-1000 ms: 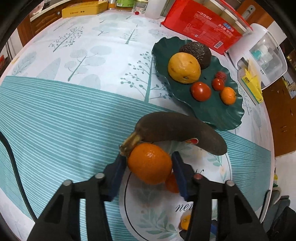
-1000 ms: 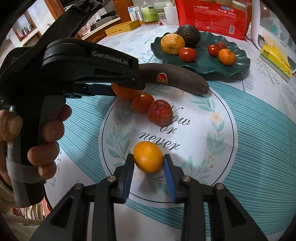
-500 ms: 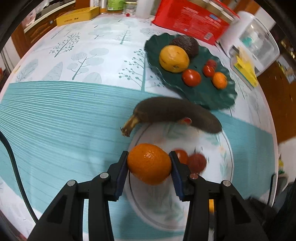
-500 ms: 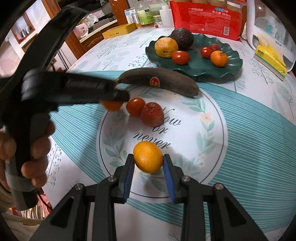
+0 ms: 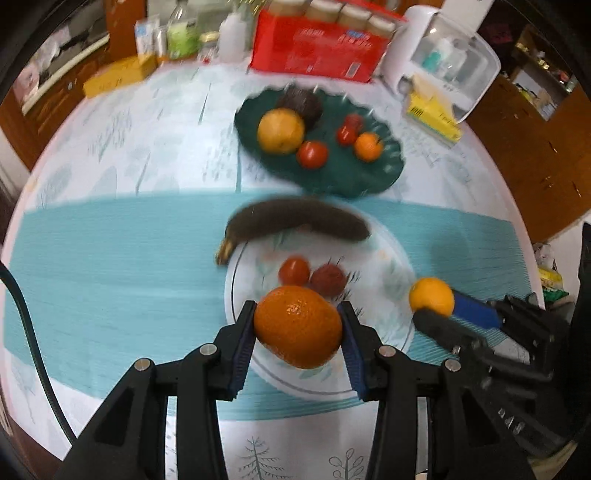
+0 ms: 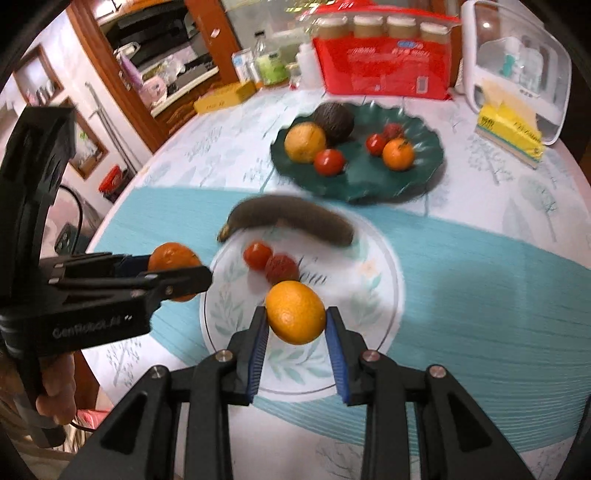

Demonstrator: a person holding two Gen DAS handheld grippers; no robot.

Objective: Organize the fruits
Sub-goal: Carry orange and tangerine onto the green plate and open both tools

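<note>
My left gripper (image 5: 297, 328) is shut on a large orange tangerine (image 5: 297, 326) and holds it above the table. My right gripper (image 6: 296, 313) is shut on a yellow-orange fruit (image 6: 295, 312), also lifted. Each gripper shows in the other's view, the left gripper (image 6: 173, 271) with the tangerine (image 6: 171, 258) and the right gripper (image 5: 439, 310) with the yellow-orange fruit (image 5: 431, 295). A dark overripe banana (image 5: 299, 220), a small tomato (image 5: 294, 270) and a red wrinkled fruit (image 5: 328, 279) lie on the round printed mat (image 5: 384, 266). The dark green leaf-shaped plate (image 5: 343, 177) behind holds several fruits.
A red package (image 5: 314, 48), bottles (image 5: 181, 33), a yellow box (image 5: 118, 74), a white clear-lidded container (image 5: 443, 55) and a yellow pack (image 5: 434, 114) line the far edge of the table. The table edge curves close on both sides.
Both grippers have lifted their fruits off the mat and pulled back and up. The tomato and red fruit beside the banana are now uncovered in the left view.
</note>
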